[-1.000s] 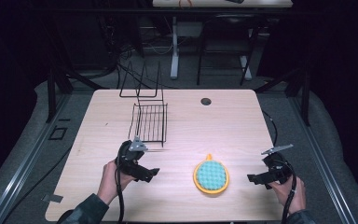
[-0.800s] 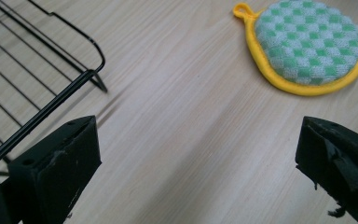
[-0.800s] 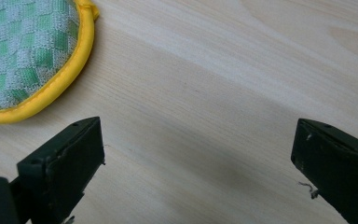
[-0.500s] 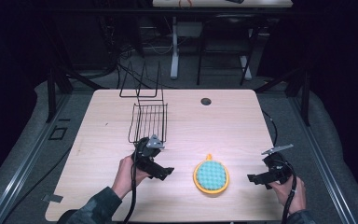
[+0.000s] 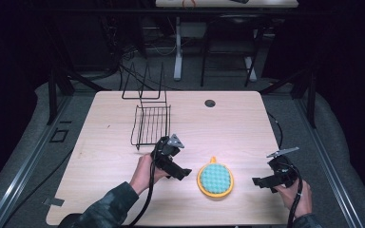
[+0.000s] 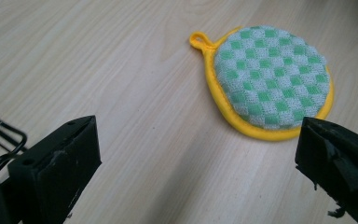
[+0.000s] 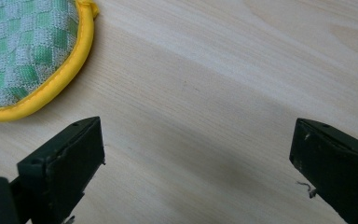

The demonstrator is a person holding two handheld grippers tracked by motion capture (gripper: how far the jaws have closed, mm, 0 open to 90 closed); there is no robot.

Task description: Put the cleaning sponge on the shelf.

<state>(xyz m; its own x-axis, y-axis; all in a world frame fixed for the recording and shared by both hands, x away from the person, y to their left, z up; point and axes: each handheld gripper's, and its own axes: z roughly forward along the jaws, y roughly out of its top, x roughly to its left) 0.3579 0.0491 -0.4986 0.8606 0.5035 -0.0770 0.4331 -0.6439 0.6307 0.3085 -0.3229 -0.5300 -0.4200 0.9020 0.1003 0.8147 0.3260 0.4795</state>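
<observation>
Worktop: a light wooden worktop with a small round dark hole near its far edge, at about 12 o'clock from the centre.
Pot holder: a round pot holder, green and white checked, with a yellow border and a small yellow loop; it lies flat on the worktop near the front edge, at about 6 o'clock from the centre, and the loop points toward 12 o'clock.
Wire rack: a black wire rack stands on the far left part of the worktop, at about 10 o'clock from the centre; a taller upright wire part rises behind it at the far edge.
Left hand-held gripper: held in the left hand, just beside the pot holder at its 9 o'clock side and near the front corner of the wire rack. Its jaws stand wide apart and hold nothing. In the left gripper view the pot holder lies ahead, toward the right jaw, not touching it, and a bit of black wire shows at the left edge.
Right hand-held gripper: held in the right hand, at the 3 o'clock side of the pot holder, apart from it. Its jaws are also wide apart and empty, over bare wood. In the right gripper view the edge of the pot holder shows at upper left.
</observation>
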